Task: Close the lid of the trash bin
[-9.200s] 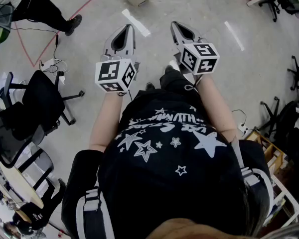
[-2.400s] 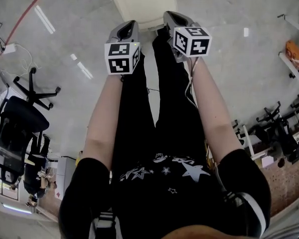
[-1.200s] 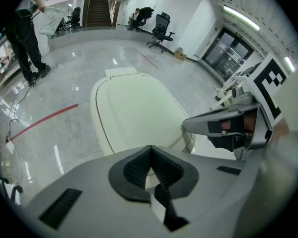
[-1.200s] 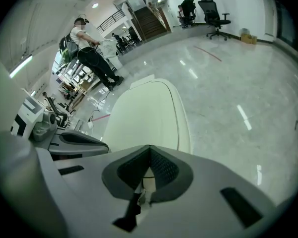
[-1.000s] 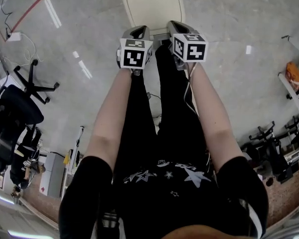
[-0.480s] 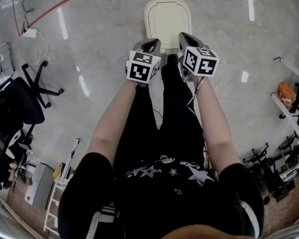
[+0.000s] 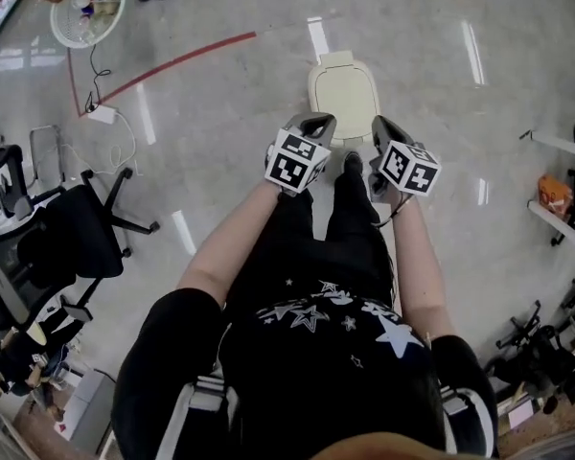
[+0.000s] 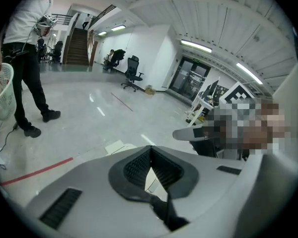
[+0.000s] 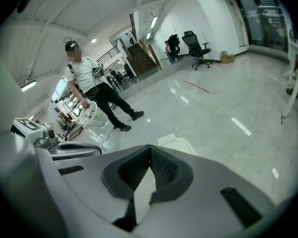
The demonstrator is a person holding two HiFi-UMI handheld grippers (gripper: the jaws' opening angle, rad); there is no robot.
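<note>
A cream trash bin [image 7: 343, 94] stands on the grey floor ahead of my feet, its lid lying flat and down. My left gripper [image 7: 318, 120] and right gripper [image 7: 380, 123] are held side by side above its near edge, apart from it. Both are shut with nothing between the jaws. In the left gripper view, the left gripper [image 8: 150, 147] points over the bin [image 8: 114, 147]. The right gripper [image 9: 150, 146] likewise points over the bin [image 9: 176, 144] in the right gripper view.
A person carrying a white basket [image 7: 86, 6] stands at the far left, also seen as the person [image 9: 92, 90]. Black office chairs [image 7: 77, 233] are on the left. A red floor line [image 7: 177, 60] and a power strip [image 7: 101, 115] lie nearby. White shelving [image 7: 556, 190] is at the right.
The bin now looks smaller and further from the camera than a second ago. Both grippers have drawn back from over its lid, still shut.
</note>
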